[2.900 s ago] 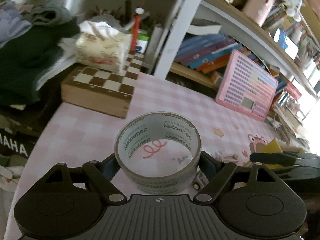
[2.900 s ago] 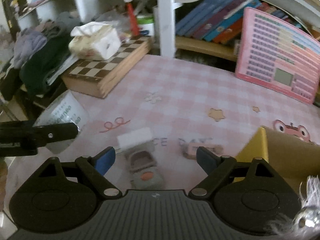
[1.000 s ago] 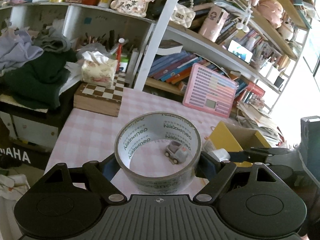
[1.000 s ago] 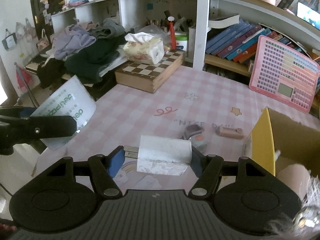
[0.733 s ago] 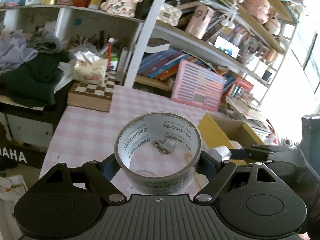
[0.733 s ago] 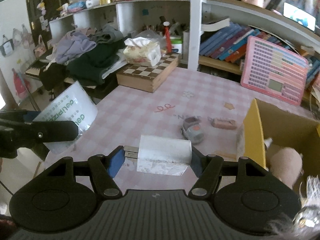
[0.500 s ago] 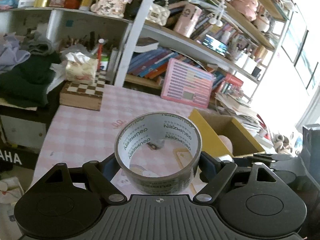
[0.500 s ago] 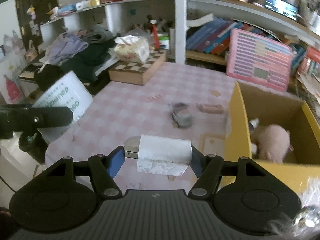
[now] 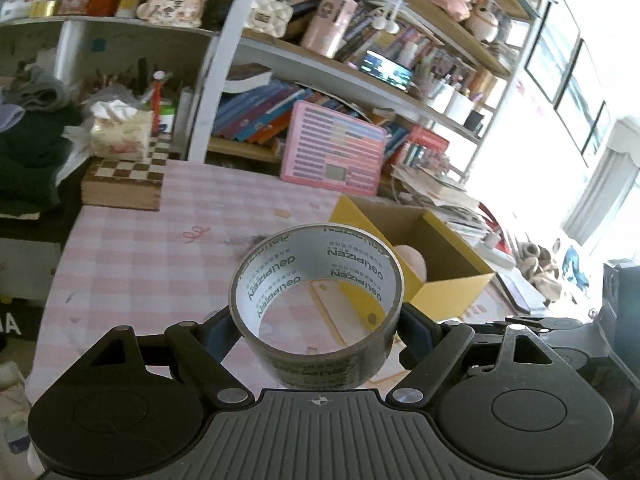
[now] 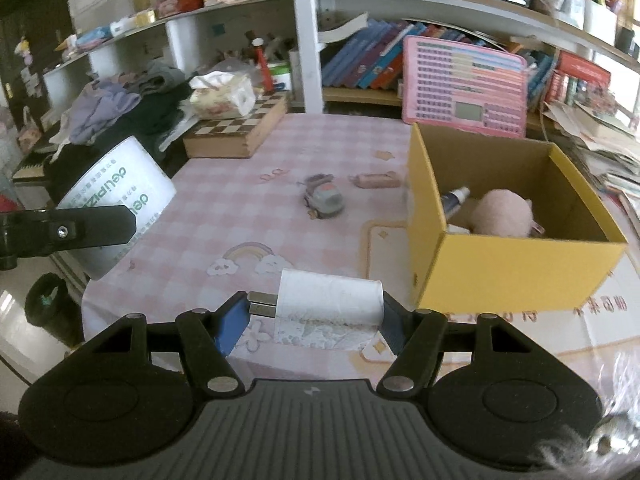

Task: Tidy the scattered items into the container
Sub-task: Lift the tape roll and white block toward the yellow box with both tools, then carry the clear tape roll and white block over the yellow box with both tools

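Observation:
My left gripper point(image 9: 316, 320) is shut on a roll of clear tape point(image 9: 320, 364) printed with green lettering, held upright above the pink checked table point(image 9: 132, 248). The right gripper point(image 10: 310, 316) is shut on a white charger plug point(image 10: 328, 302), prongs pointing left, above the table's near edge. The yellow cardboard box point(image 10: 512, 272) stands open to the right of it, holding a pink plush point(image 10: 506, 214) and a small tube point(image 10: 454, 200). A grey toy car point(image 10: 324, 200) and a pink oblong piece point(image 10: 374, 180) lie on the table left of the box. The tape point(image 10: 116, 196) also shows at far left.
A chessboard case point(image 10: 240, 132) with a tissue box point(image 10: 224, 96) on it sits at the table's back left. A pink keyboard-like toy point(image 10: 464, 88) leans on the bookshelf behind the box. Clothes point(image 10: 120, 108) pile up at left, papers point(image 10: 592, 128) at right.
Both grippers have drawn back from the table and swung right, keeping their grips. The yellow box has come more fully into both views, and its inside now shows.

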A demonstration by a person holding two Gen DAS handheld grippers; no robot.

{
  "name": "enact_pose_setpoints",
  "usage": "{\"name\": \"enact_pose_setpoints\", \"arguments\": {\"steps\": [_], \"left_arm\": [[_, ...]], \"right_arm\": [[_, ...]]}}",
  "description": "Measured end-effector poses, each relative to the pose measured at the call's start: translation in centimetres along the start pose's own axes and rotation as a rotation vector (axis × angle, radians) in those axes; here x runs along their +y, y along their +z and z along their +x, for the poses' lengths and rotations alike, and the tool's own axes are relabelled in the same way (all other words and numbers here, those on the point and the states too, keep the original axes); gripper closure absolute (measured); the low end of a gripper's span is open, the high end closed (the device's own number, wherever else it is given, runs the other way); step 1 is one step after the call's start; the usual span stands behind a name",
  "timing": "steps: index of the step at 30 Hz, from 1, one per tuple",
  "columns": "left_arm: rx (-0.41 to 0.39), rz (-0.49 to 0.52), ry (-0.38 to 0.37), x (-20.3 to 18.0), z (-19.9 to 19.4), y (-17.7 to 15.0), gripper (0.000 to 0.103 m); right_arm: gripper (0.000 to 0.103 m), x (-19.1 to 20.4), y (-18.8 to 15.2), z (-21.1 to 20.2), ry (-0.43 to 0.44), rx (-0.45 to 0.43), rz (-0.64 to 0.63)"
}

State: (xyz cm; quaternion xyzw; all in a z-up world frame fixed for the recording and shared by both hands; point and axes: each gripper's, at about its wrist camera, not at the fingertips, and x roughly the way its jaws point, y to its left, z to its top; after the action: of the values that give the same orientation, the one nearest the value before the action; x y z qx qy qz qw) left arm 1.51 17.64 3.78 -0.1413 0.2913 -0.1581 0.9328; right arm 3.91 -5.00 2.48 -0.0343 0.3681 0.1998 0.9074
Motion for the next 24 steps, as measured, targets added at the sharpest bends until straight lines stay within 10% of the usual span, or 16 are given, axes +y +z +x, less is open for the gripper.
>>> {"name": "enact_pose_setpoints", "arguments": {"steps": [24], "left_arm": [[0.066, 0.1, -0.128, -3.9, 3.0, 0.2, 0.018]], "right_arm": [[0.038, -4.7, -2.3, -3.4, -0.148, -0.008, 0.161]]}}
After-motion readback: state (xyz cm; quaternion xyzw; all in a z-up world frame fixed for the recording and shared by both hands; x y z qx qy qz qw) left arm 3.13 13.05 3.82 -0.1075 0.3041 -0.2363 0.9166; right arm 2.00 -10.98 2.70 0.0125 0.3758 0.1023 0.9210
